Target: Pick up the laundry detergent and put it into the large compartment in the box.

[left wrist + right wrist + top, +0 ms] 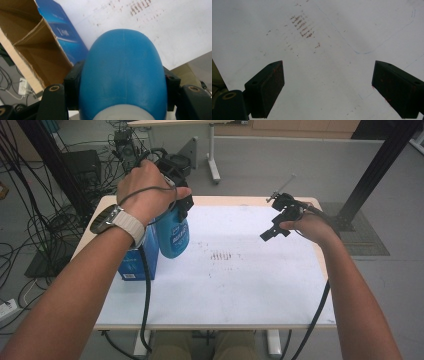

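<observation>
While the left gripper was closed on the rounded upper part of a blue bottle, its jaws pressed against both sides of it in the left gripper view, the bottle was held clear of the desk near the far left corner, just beside an open blue carton that stood at the left edge. Little room was left on that side: the carton's raised flap lay close against the bottle, and the desk edge ran immediately beyond the carton. Ample free surface was offered by the middle and the right of the white desktop, marked by a patch of brownish smudges. The left forearm was stretched forward from the bottom left, the hand wrapped over the gripper from above and a watch worn at the wrist. The right gripper was held above the desk's right side, well apart from the bottle, its jaws spread wide with nothing between them, the forearm brought in from the bottom right and the gripper pointed down at bare desktop.
</observation>
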A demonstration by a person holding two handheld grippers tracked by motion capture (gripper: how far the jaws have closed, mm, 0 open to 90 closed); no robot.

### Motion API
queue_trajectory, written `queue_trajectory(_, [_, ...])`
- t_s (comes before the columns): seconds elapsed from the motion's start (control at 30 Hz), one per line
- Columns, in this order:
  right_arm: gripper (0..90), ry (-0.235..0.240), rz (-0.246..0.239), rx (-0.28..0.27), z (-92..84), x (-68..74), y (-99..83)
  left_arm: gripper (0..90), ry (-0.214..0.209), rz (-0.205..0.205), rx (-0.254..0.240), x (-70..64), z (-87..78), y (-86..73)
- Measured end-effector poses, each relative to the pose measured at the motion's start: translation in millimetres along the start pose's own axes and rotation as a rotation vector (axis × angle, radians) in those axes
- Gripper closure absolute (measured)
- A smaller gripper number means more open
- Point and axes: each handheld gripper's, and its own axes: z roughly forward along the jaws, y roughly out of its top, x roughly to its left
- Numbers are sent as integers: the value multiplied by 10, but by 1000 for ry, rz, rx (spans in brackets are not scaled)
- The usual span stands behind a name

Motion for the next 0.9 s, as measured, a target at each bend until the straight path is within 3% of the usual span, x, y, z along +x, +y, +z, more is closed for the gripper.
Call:
queue_trajectory(0.2, [109, 8, -9, -1, 25, -9, 1, 378, -16, -55, -2, 66, -95, 0])
queue_trajectory(0.9, [109, 16, -13, -15, 40, -52, -9, 377, -2, -196, -14, 296, -334, -16])
